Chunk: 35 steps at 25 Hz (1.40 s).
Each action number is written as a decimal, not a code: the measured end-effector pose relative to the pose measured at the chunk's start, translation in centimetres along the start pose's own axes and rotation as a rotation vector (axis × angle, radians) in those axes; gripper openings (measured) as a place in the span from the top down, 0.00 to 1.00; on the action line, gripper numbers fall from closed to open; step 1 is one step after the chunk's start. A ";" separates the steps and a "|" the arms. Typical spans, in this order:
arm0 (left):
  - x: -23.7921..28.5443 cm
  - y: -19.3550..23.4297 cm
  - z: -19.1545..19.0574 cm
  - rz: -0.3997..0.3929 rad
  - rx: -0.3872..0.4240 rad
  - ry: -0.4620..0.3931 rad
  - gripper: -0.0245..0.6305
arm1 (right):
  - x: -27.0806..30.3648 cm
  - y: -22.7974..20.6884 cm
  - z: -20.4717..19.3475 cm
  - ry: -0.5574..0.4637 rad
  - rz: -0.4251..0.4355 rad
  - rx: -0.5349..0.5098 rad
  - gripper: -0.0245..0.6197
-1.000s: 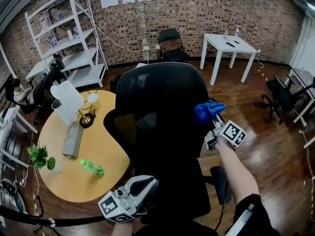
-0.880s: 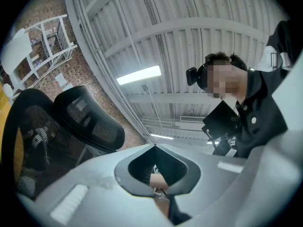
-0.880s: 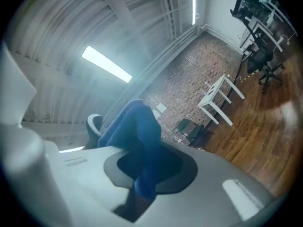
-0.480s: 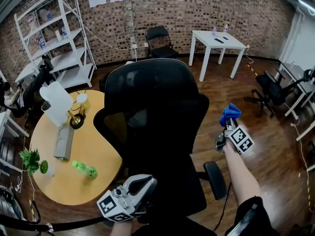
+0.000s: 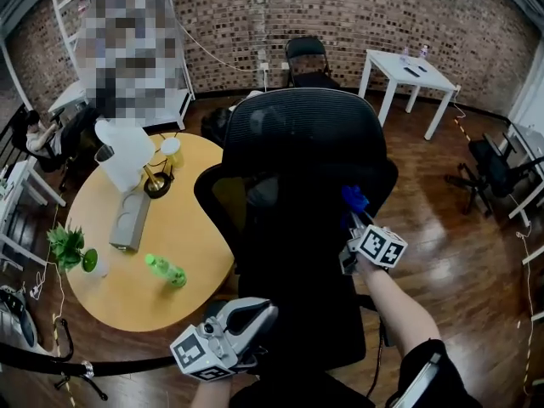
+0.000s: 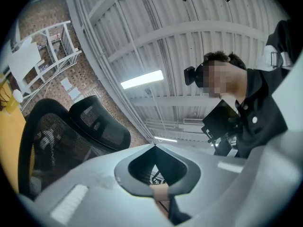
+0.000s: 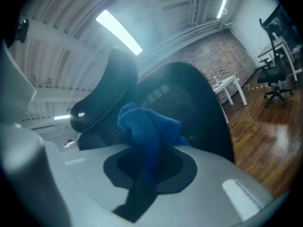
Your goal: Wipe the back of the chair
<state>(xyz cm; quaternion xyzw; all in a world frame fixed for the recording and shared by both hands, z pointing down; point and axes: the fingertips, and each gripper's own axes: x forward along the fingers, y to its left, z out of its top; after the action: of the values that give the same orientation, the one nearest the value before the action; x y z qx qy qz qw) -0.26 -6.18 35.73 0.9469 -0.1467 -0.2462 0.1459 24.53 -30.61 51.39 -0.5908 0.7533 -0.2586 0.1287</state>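
While right claw [image 5: 351, 213] pinches blue cloth [image 5: 354, 199] at black mesh chair back [image 5: 297, 160], left claw [image 5: 253, 314] closed.

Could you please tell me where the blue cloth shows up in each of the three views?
Head view: the blue cloth is right of centre, at the right edge of the chair back.
Left gripper view: not in it.
Right gripper view: centre of the picture, clamped in the jaws of the right gripper.
Shared landmark: the black mesh chair back, in all three views.
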 end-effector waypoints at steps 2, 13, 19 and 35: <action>-0.8 0.1 0.4 0.019 0.012 -0.006 0.97 | 1.5 3.2 -2.5 0.061 0.073 -0.027 0.88; -4.8 0.2 2.2 0.123 0.074 -0.021 0.97 | 6.8 15.6 -11.9 0.225 0.310 -0.041 0.88; -5.9 -0.2 2.9 0.154 0.119 -0.027 0.97 | 8.7 21.2 -18.4 0.351 0.429 -0.061 0.88; -8.3 -0.1 2.4 0.233 0.128 -0.014 0.97 | 8.8 19.8 -27.5 0.569 0.394 0.095 0.88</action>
<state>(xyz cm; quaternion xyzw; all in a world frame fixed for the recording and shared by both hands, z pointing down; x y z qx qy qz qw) -8.45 -3.68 37.19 0.9291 -0.2719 -0.2245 0.1116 -7.87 -29.21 64.61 -0.3314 0.8458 -0.4179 -0.0118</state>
